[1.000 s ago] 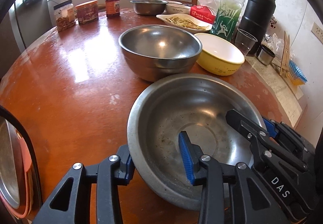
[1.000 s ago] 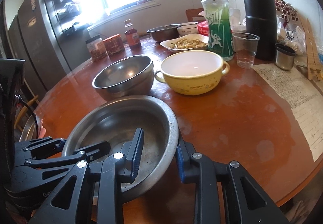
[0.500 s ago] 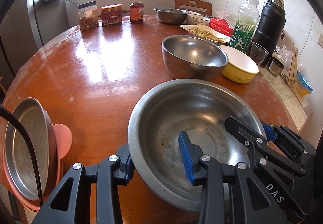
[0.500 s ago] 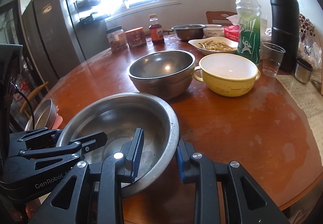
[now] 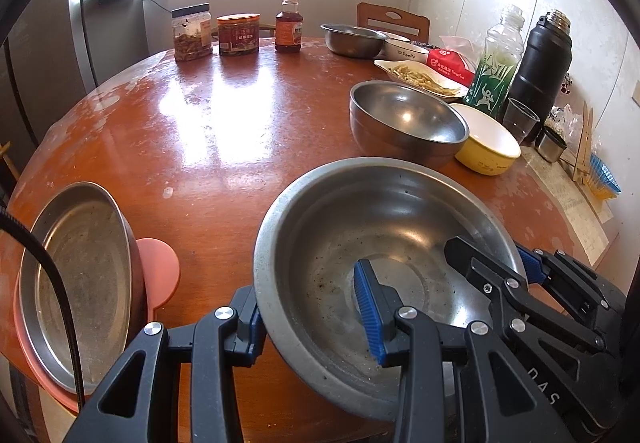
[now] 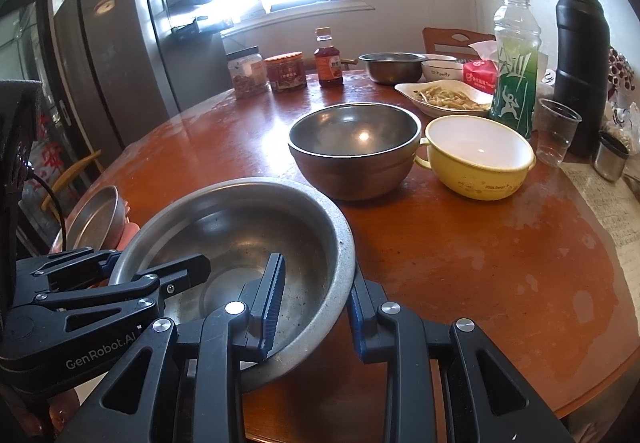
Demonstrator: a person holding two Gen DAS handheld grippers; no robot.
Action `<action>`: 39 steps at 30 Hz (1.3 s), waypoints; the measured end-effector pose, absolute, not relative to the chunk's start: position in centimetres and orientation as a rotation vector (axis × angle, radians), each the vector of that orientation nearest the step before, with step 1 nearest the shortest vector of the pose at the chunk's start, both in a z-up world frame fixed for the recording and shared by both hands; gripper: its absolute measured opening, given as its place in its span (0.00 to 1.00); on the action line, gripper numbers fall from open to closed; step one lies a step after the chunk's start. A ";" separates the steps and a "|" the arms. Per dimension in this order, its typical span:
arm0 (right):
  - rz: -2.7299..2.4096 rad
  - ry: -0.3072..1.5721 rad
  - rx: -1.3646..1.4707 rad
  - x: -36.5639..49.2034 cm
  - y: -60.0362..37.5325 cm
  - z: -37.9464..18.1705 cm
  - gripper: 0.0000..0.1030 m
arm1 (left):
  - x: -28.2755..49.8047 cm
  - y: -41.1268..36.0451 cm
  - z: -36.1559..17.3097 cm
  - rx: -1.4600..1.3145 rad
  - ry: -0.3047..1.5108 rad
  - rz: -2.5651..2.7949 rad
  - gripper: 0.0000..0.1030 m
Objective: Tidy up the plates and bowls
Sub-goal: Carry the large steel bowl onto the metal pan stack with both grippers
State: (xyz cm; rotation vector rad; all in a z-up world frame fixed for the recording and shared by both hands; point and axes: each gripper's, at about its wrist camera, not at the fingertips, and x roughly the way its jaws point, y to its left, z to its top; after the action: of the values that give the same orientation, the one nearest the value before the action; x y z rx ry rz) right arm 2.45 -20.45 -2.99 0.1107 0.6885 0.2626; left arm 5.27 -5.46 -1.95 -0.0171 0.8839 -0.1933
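Round wooden table, left to right: steel plate on pink plate at near-left edge, then wide steel basin w/ my left gripper & right gripper both clamped on its rim, deep steel bowl, yellow bowl.

I held a wide, shallow steel bowl, speckled inside, tilted above the table. Beyond it a deeper steel bowl stood upright, touching a yellow bowl with a white inside. To the left a steel pan sat on a pink plate.
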 end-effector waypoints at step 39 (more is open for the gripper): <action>0.228 0.735 0.169 2.8 -21.6 -4.2 0.32 | 6.1 -7.2 -3.3 0.016 0.915 -0.216 0.39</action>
State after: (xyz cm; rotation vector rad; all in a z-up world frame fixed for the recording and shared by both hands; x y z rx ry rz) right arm 2.79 -21.62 -4.24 0.1693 0.7352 0.2280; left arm 6.06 -7.17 -3.29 0.0158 0.9147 -0.2159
